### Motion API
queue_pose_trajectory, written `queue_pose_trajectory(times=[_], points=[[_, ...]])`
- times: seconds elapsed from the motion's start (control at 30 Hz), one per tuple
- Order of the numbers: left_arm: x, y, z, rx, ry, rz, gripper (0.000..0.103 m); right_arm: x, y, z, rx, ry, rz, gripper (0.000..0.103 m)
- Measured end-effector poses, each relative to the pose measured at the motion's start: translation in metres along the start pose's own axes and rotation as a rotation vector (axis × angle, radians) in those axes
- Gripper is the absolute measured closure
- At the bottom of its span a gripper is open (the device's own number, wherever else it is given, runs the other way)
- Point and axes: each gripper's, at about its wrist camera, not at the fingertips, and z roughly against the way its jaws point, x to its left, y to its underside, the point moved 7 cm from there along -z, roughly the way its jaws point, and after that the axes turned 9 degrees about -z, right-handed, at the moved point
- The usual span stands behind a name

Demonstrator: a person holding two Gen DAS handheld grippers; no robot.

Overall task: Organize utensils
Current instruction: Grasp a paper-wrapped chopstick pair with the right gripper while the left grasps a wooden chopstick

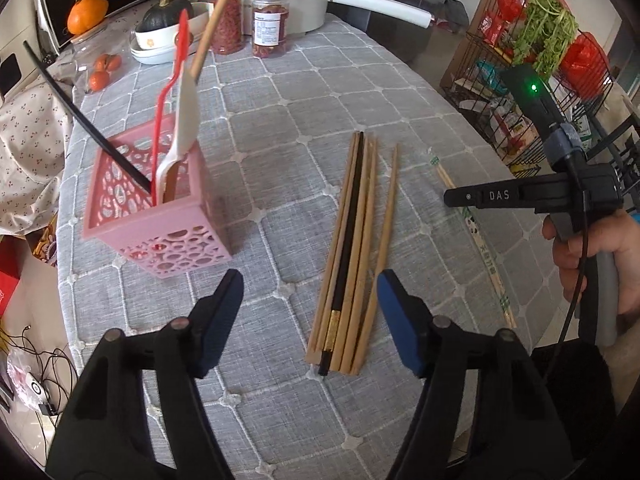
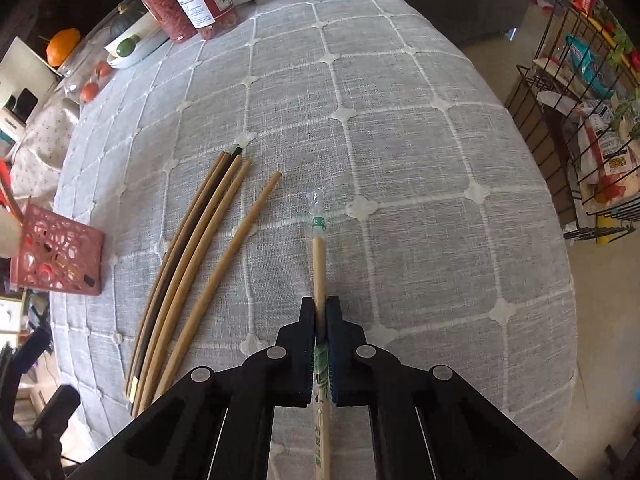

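Your left wrist view looks forward and down from above the near table edge, pink holder at its left. Your right wrist view sits lower and closer. Both share the loose chopsticks — and the far jars.

The white letters "DAS" stand on the black side of the right gripper, seen from the left wrist. The jar has a white label with print too small to read. The chopstick wrapper bears green characters, not legible.
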Motion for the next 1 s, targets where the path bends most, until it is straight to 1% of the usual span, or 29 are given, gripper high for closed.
queue_pose_trajectory(times=[0.07,0.1,0.17,0.2,0.27,0.33,0.47,0.57,0.63,0.7,0.77,1.0], points=[[-0.010,-0.007,0.000,0.001,0.011,-0.032,0.045,-0.004,-0.003,0.011,-0.015,-0.025,0.003,0.098],[-0.018,-0.012,-0.002,0.005,0.020,-0.058,0.048,-0.008,-0.006,0.016,-0.031,-0.033,0.004,0.098],[-0.031,-0.020,-0.007,0.021,0.035,-0.107,0.062,-0.015,-0.011,0.027,-0.053,-0.042,0.002,0.098],[-0.038,-0.024,-0.012,0.036,0.045,-0.127,0.065,-0.020,-0.013,0.032,-0.055,-0.046,-0.004,0.098],[-0.048,-0.033,-0.026,0.068,0.068,-0.144,0.075,-0.026,-0.014,0.036,-0.053,-0.051,-0.017,0.098],[-0.055,-0.043,-0.043,0.103,0.083,-0.140,0.083,-0.035,-0.016,0.036,-0.041,-0.059,-0.038,0.098],[-0.068,-0.056,-0.073,0.166,0.082,-0.154,0.089,-0.045,-0.015,0.034,-0.026,-0.077,-0.065,0.098],[-0.070,-0.058,-0.095,0.215,0.074,-0.141,0.089,-0.049,-0.014,0.038,-0.032,-0.078,-0.069,0.098],[-0.068,-0.059,-0.105,0.236,0.052,-0.128,0.089,-0.051,-0.012,0.038,-0.032,-0.078,-0.067,0.098],[-0.066,-0.059,-0.110,0.247,0.034,-0.125,0.089,-0.053,-0.011,0.039,-0.029,-0.084,-0.065,0.098],[-0.066,-0.062,-0.111,0.241,0.033,-0.124,0.090,-0.054,-0.010,0.039,-0.027,-0.085,-0.063,0.098],[-0.068,-0.068,-0.117,0.259,0.011,-0.133,0.090,-0.051,-0.010,0.040,-0.029,-0.097,-0.064,0.098]])
